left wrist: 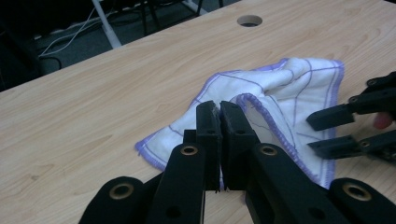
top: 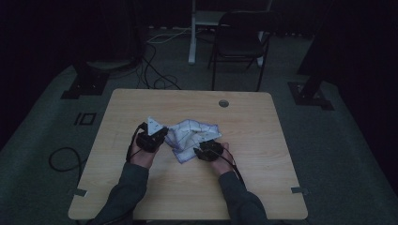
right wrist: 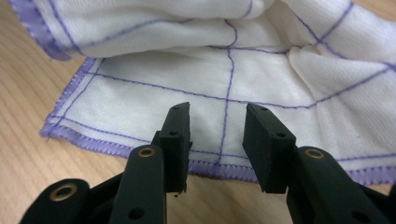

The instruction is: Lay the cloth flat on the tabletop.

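Observation:
A white cloth [top: 192,136] with purple grid lines and a purple hem lies crumpled in the middle of the wooden table [top: 267,140]. My left gripper [top: 163,135] sits at its left side. In the left gripper view the cloth [left wrist: 289,88] bunches up at the tips of my left gripper [left wrist: 219,107], which is shut with the hem pinched at its tips. My right gripper [top: 198,150] is at the cloth's near edge. It stands open [right wrist: 217,112] over the flat hemmed edge of the cloth [right wrist: 210,70], pads clear of it. It also appears, open, in the left gripper view [left wrist: 312,135].
A round cable hole [top: 223,103] sits near the table's far edge. Behind the table stand a dark folding chair [top: 239,40] and a white desk leg [top: 192,42]. Cables [top: 155,70] lie on the floor, and another loops at the left [top: 63,159].

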Demonstrator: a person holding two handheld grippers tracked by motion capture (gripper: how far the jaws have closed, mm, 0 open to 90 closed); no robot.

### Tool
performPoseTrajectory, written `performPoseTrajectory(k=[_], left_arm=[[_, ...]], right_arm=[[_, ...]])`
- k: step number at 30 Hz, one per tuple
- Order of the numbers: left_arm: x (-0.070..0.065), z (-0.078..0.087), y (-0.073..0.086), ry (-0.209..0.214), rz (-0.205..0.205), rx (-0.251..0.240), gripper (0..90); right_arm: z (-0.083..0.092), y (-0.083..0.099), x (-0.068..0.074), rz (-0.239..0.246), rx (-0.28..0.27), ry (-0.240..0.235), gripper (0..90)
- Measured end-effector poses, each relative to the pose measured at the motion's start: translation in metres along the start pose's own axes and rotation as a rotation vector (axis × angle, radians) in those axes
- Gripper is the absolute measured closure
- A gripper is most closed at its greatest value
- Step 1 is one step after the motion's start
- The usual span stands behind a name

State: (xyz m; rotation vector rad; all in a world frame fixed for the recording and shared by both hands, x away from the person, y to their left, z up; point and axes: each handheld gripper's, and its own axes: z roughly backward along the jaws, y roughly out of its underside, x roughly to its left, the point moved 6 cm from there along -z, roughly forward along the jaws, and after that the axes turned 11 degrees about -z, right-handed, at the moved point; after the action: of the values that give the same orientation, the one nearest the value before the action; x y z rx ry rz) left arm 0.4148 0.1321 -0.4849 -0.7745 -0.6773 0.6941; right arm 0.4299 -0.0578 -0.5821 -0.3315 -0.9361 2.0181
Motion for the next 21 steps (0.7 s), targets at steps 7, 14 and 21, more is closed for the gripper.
performPoseTrajectory(k=[7, 14, 21], left_arm=[[0.0, 0.002, 0.013, 0.001, 0.016, 0.012, 87.8], [-0.007, 0.006, 0.026, 0.011, 0.04, 0.009, 87.8], [-0.006, 0.011, 0.038, 0.016, 0.07, 0.016, 87.8]], right_arm=[[0.013, 0.011, -0.007, -0.005, 0.009, -0.003, 61.0], [0.022, 0.02, -0.012, -0.011, 0.007, -0.008, 60.7], [0.032, 0.028, -0.018, -0.01, 0.012, -0.009, 60.1]])
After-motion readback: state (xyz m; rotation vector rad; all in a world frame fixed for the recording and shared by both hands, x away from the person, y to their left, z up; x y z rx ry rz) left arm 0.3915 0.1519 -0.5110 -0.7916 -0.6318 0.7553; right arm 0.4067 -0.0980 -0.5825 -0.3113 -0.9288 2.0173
